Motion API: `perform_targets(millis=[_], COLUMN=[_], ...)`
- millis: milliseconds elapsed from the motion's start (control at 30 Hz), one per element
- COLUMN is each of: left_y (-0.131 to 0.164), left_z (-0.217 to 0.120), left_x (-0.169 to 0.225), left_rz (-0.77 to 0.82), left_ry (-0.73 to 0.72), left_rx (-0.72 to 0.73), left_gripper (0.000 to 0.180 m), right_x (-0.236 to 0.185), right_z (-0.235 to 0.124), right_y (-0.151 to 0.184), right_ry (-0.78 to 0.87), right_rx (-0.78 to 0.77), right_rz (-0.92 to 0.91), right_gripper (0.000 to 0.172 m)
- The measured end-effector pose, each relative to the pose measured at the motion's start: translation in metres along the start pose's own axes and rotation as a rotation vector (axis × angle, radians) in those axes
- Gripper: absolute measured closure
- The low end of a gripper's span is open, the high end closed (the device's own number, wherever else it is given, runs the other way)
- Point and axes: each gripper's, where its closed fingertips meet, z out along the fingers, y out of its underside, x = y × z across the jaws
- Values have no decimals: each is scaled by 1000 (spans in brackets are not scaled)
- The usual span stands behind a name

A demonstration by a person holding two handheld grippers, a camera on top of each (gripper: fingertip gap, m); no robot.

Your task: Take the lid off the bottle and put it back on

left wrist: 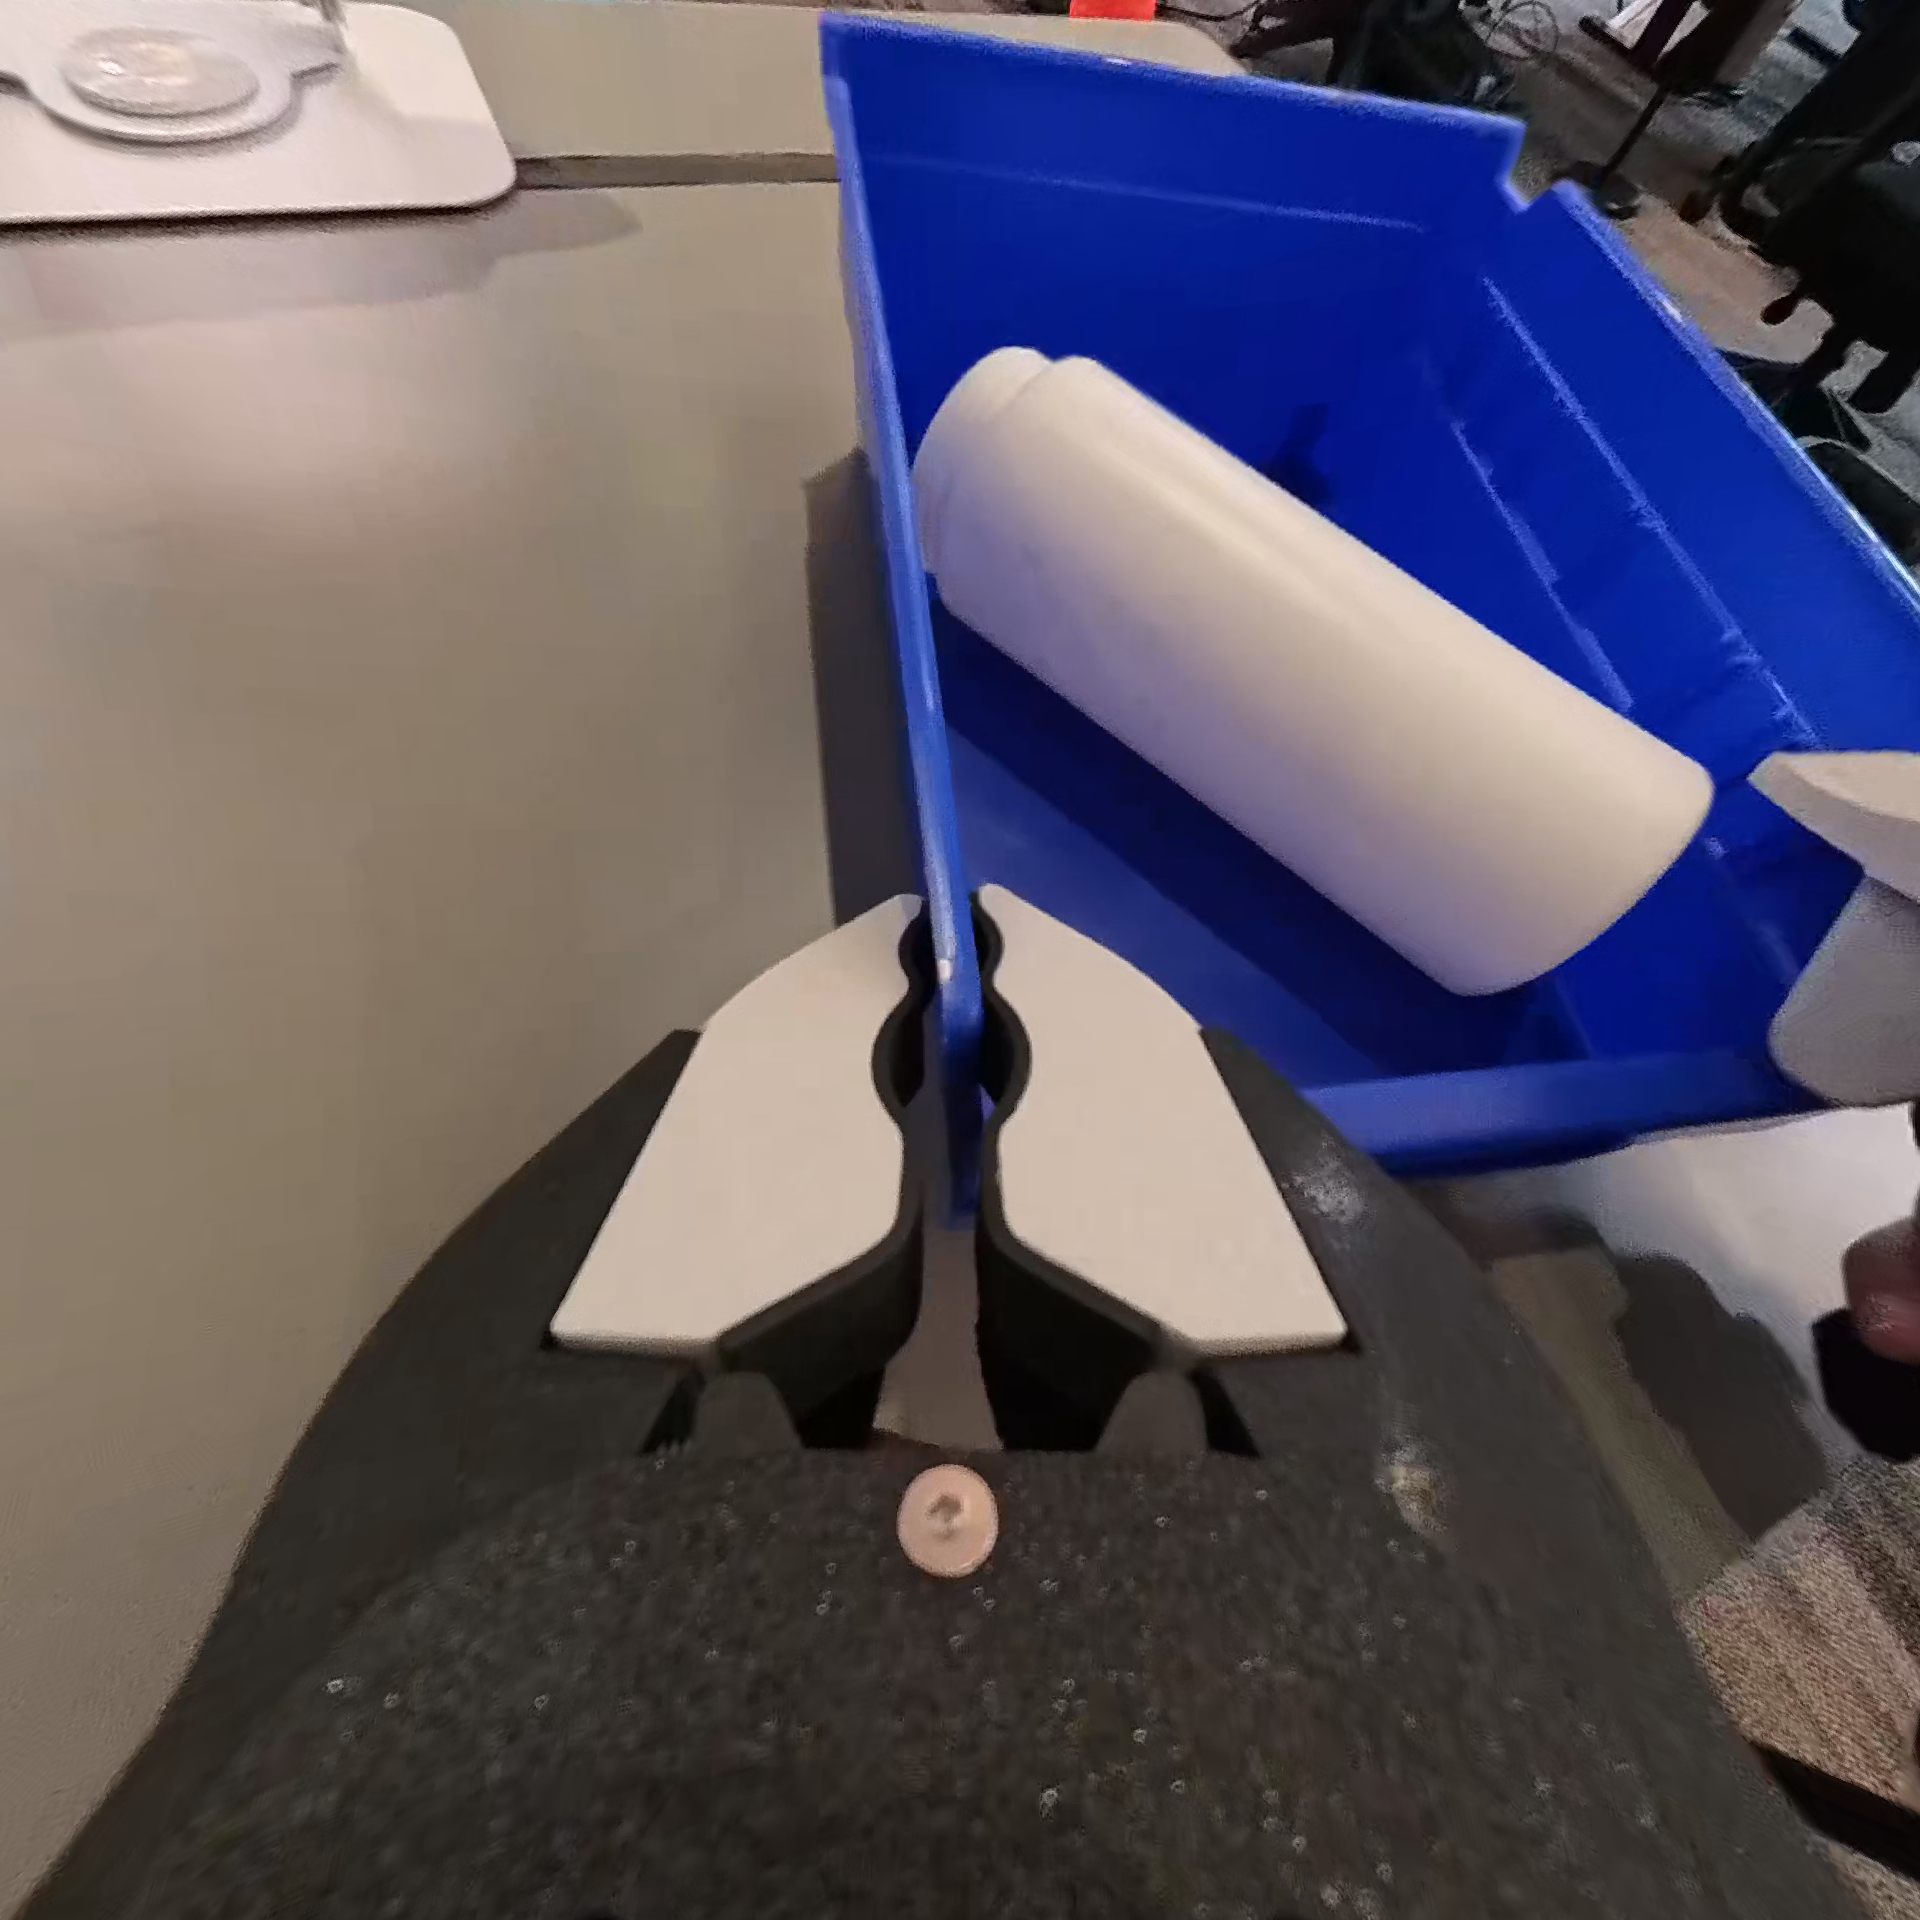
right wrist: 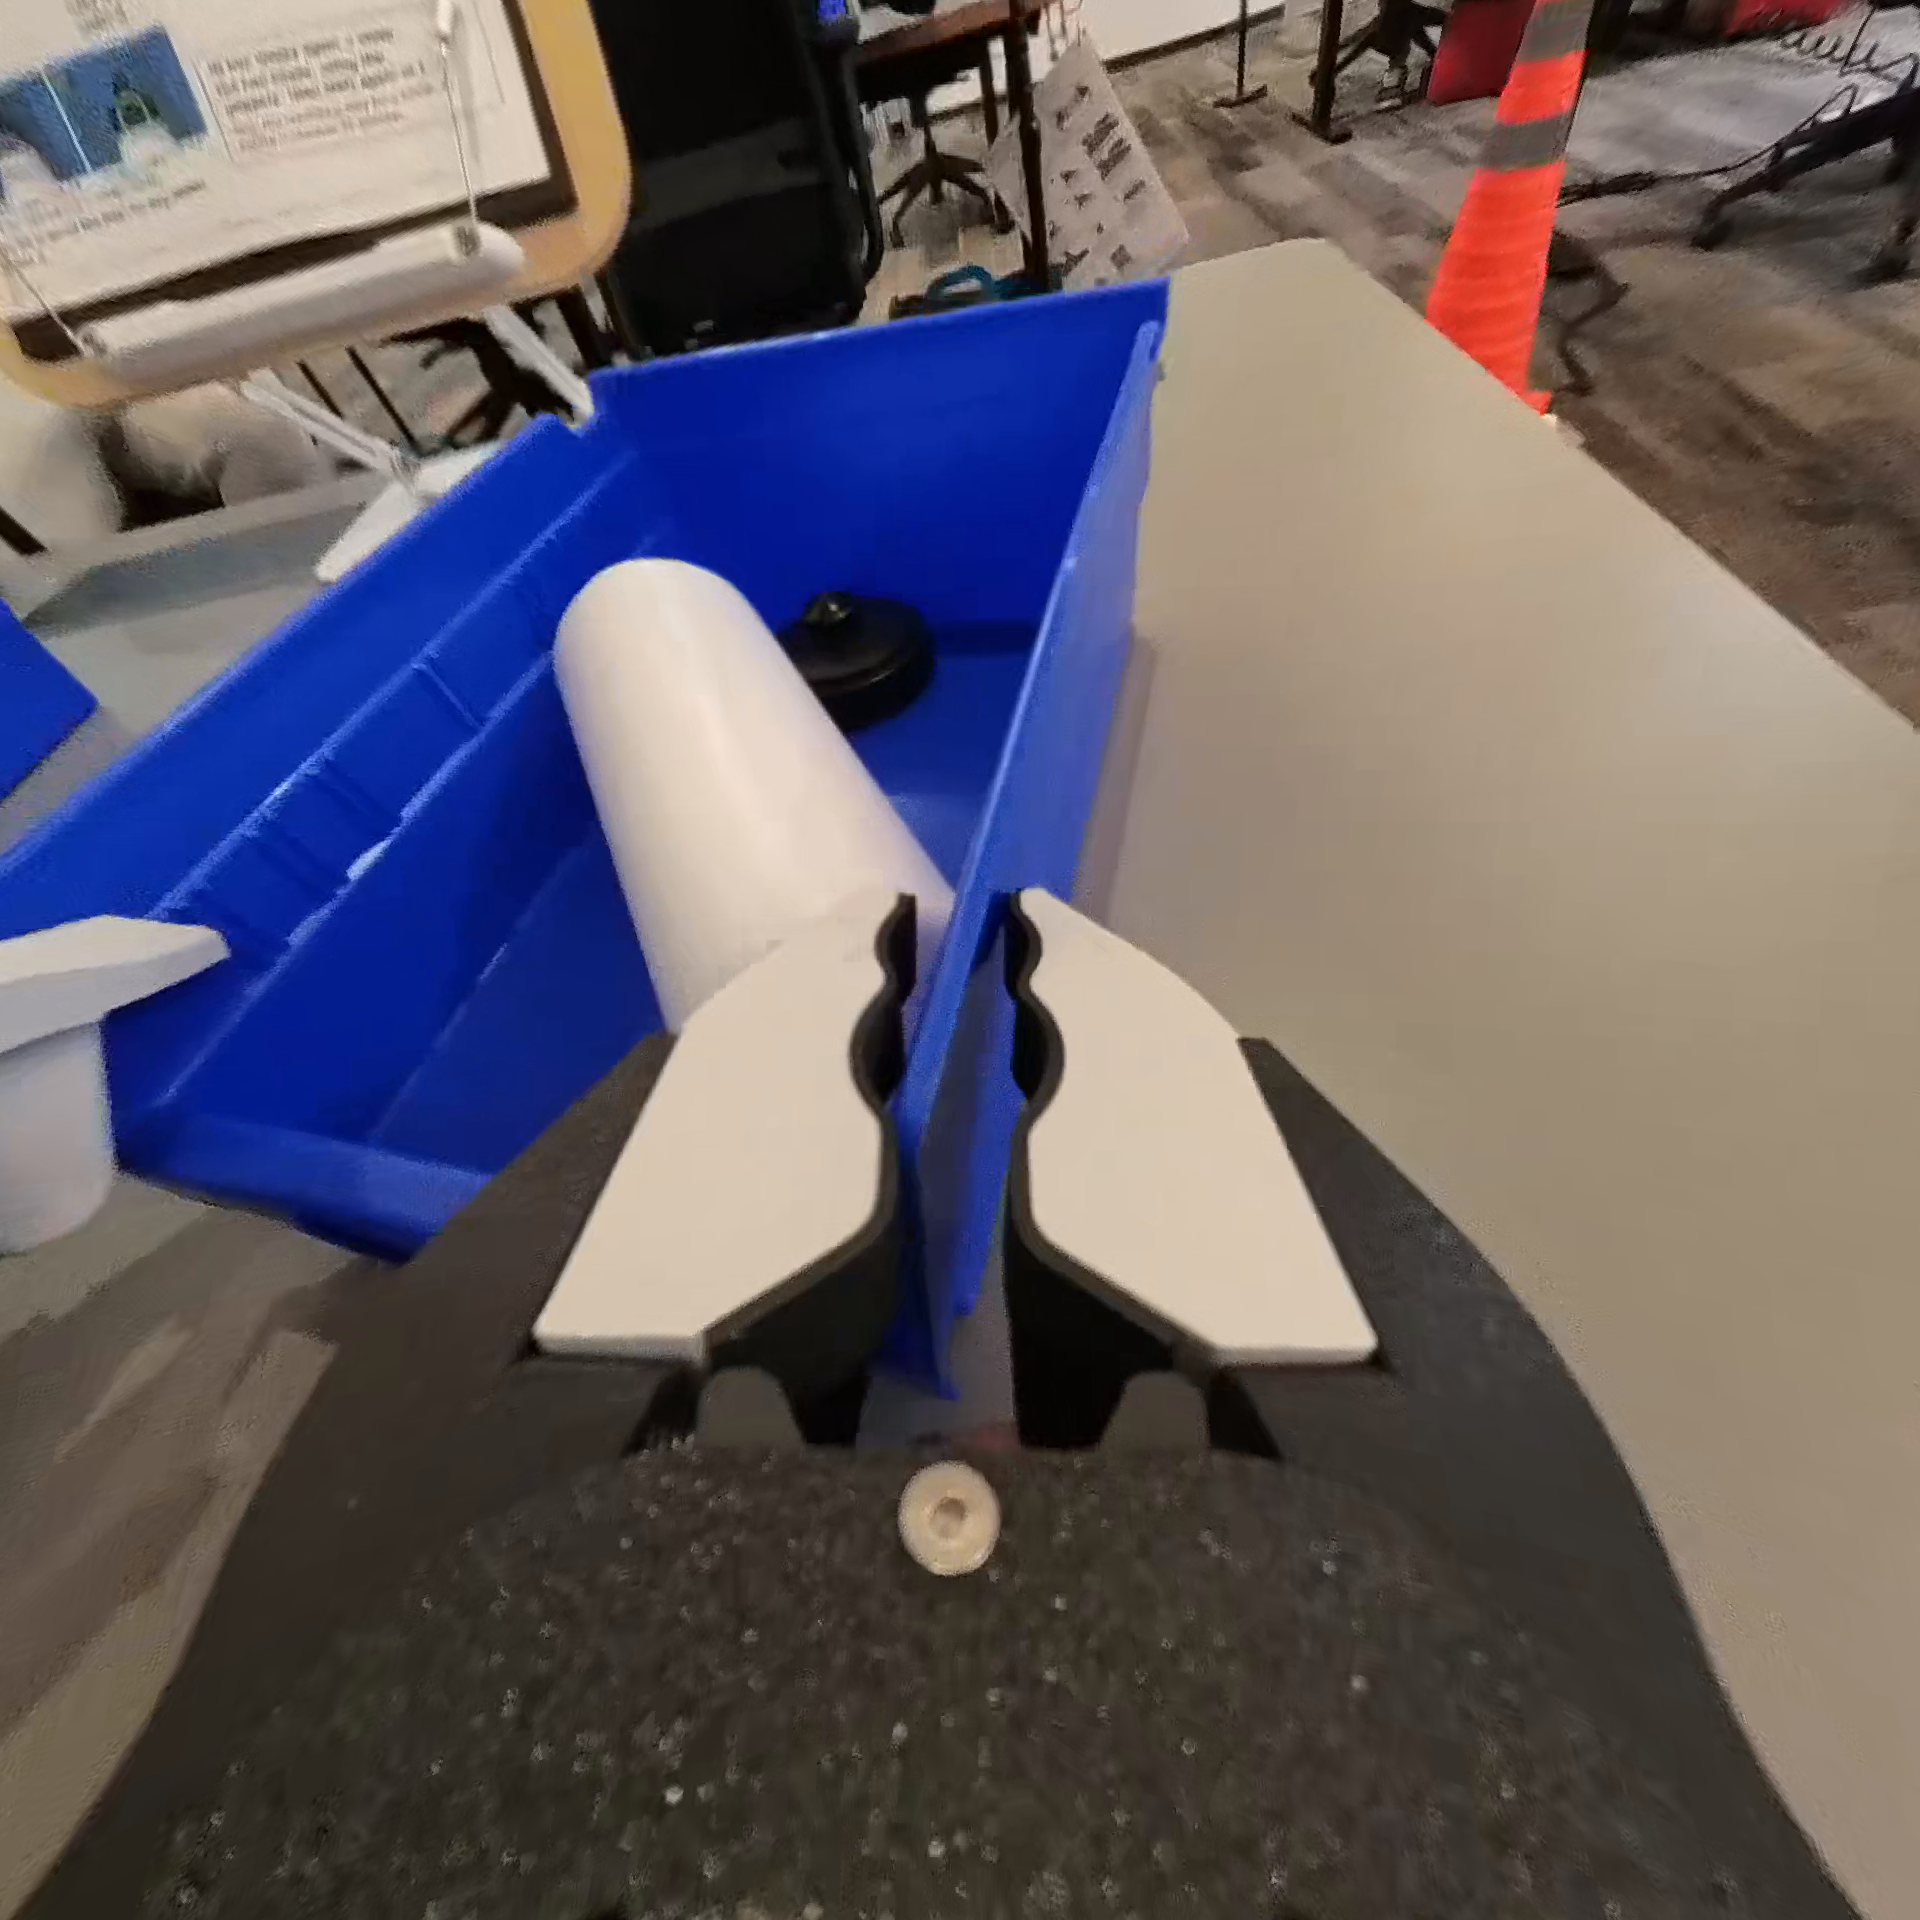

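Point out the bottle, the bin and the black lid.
bottle [left wrist: 1278, 665], left wrist view, middle of its side.
bin [left wrist: 1195, 270], left wrist view, far inner wall.
black lid [right wrist: 868, 665], right wrist view, its top.

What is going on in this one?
Each handheld gripper is on a side wall of the blue bin: the left gripper is shut on the left wall, and the right gripper straddles the right wall, nearly closed. Inside, the white bottle lies on its side with a black lid beside it. Neither gripper touches the bottle.
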Motion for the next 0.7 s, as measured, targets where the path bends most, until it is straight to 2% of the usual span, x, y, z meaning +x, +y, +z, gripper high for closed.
perform_targets(millis=[133,367,567,667,700], left_y=[5,-8,-1,9,10], left_z=[-32,-83,-79,-74,-76], left_x=[-33,-144,-220,-229,-225], left_rz=[29,-33,-65,-85,-90], left_ry=[-52,-253,-315,-249,-193], left_rx=[38,118,36,-12,-17], left_gripper=[176,177,177,175,169], right_x=[-37,-159,-227,-238,-241], right_z=[-1,33,86,93,90], right_y=[-3,-8,11,19,19], right_ry=[-5,-147,-178,-194,-232], right_rx=[19,31,-110,-80,-55], right_rz=[5,-31,-61,-125,-138], right_gripper=[163,164,165,162,158])
